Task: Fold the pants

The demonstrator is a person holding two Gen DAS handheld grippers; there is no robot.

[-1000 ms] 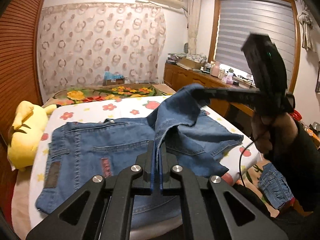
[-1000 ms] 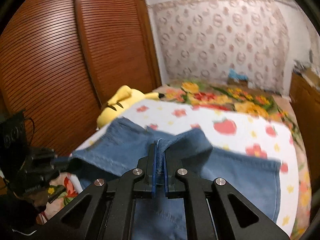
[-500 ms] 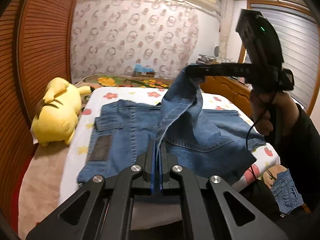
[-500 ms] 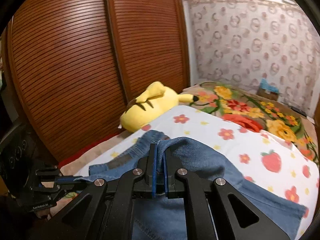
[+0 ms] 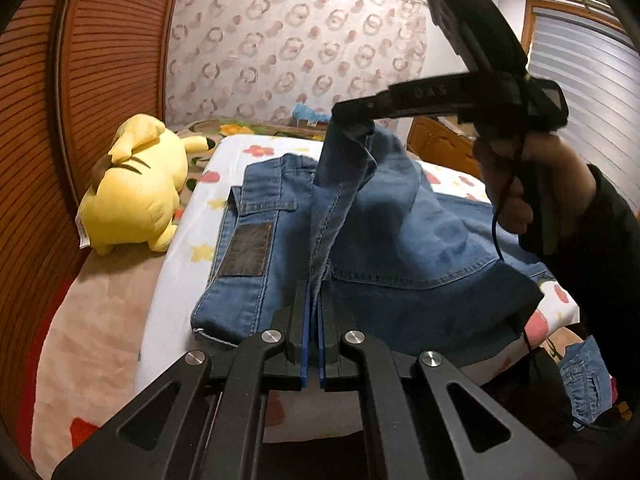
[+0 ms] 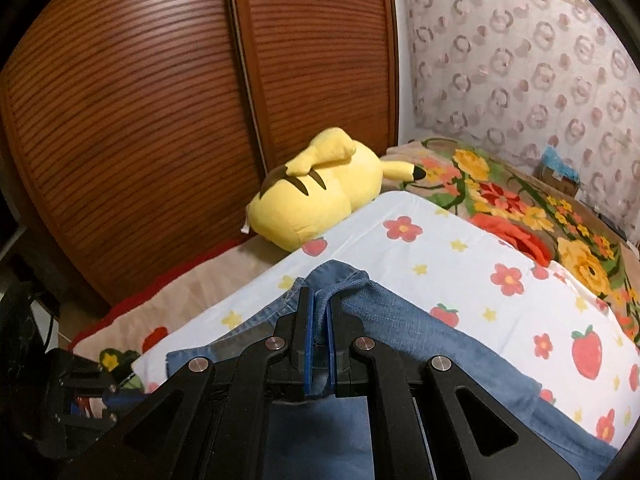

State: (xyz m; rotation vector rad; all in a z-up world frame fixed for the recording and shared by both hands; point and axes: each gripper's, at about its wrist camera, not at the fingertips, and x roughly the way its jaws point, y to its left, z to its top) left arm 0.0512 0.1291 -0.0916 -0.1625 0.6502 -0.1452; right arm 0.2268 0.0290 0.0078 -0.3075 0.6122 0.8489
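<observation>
Basically both tools are clamped tight on the jeans lying across the bed, left tool low on the near hem, right tool lifting the far corner, waistband end ahead toward the yellow plush.

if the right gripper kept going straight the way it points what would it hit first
Probably the white flowered sheet just past the jeans that the right gripper clamps; the yellow plush lies left of that line. Depth is unclear.

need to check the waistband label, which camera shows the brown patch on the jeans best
The left wrist view: the brown patch lies flat and unobstructed on the jeans. The right wrist view shows only denim around its gripper, no patch.
</observation>
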